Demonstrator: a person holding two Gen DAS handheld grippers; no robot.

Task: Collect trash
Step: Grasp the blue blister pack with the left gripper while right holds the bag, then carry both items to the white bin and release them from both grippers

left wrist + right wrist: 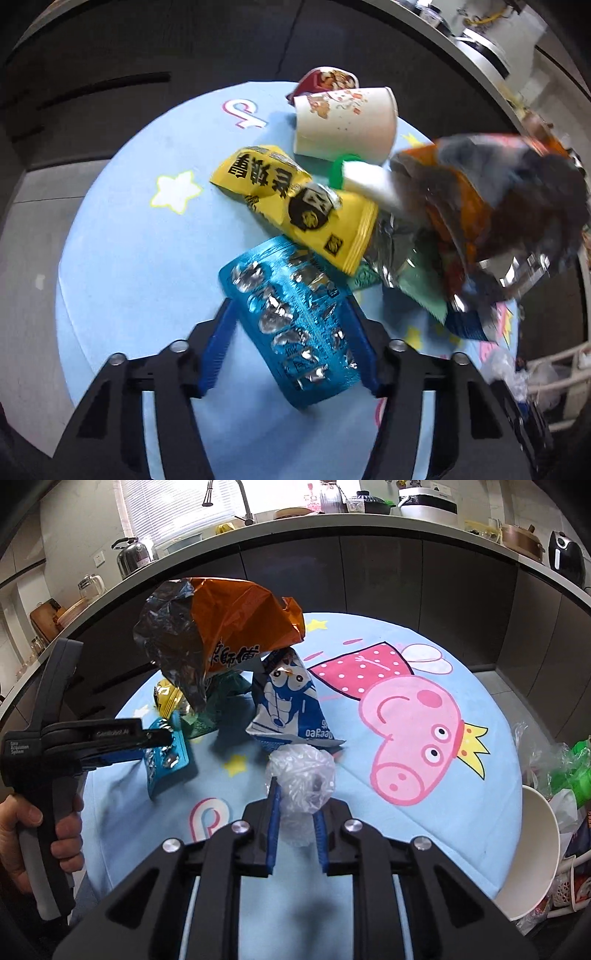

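Two grippers: both pinching trash
Left gripper (291,332): squeezing blue pill pack (295,317) between its fingers
Right gripper (295,812): pinching clear plastic wad (301,779)
Yellow snack bag (295,206): just past the pill pack
Paper cup (347,123): farther ahead, lying sideways

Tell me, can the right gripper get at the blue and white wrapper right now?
Probably not yet: the right gripper is shut on a crumpled clear plastic wad, so its jaws are occupied, though the blue and white wrapper lies unobstructed just beyond it.

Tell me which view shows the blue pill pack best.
The left wrist view: the blue pill pack fills the centre, between the left gripper's fingers. The right wrist view shows it small, side-on, partly hidden.
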